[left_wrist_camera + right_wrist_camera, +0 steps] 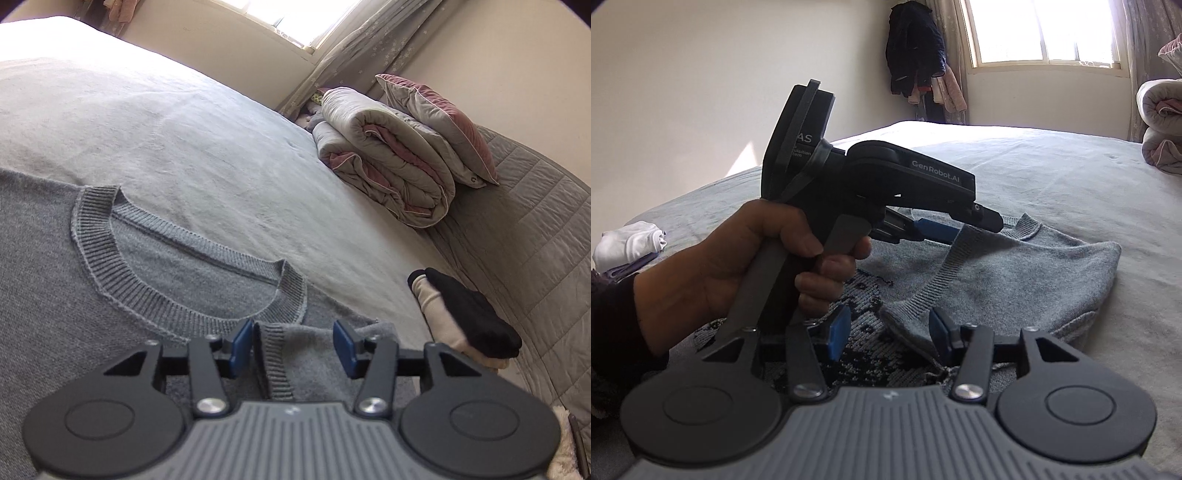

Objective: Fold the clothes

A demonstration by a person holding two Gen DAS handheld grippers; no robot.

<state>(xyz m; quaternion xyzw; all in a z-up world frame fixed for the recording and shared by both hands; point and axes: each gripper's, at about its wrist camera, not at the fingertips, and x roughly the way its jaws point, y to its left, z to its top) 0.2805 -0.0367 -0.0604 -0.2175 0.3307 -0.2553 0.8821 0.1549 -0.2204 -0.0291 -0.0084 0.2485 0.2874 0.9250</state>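
One grey knit sweater (55, 295), ribbed at its rounded collar (110, 251), lies flat on the bed (184, 147). The left gripper (293, 347) is released, a ribbed cuff between its two blue pads, apparently untouched. The right gripper (886, 334) is also released, above a dark patterned knit panel (864, 332). One rolled quilt (388, 162) lies beyond.

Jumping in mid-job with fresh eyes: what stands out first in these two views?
The grey sweater spread on the bed, ribbed collar facing up, fills the foreground. Both the left gripper and right gripper sit low over it with jaws open, a folded cuff lying loose between the left one's pads. A rolled quilt sits at the bed's far end.
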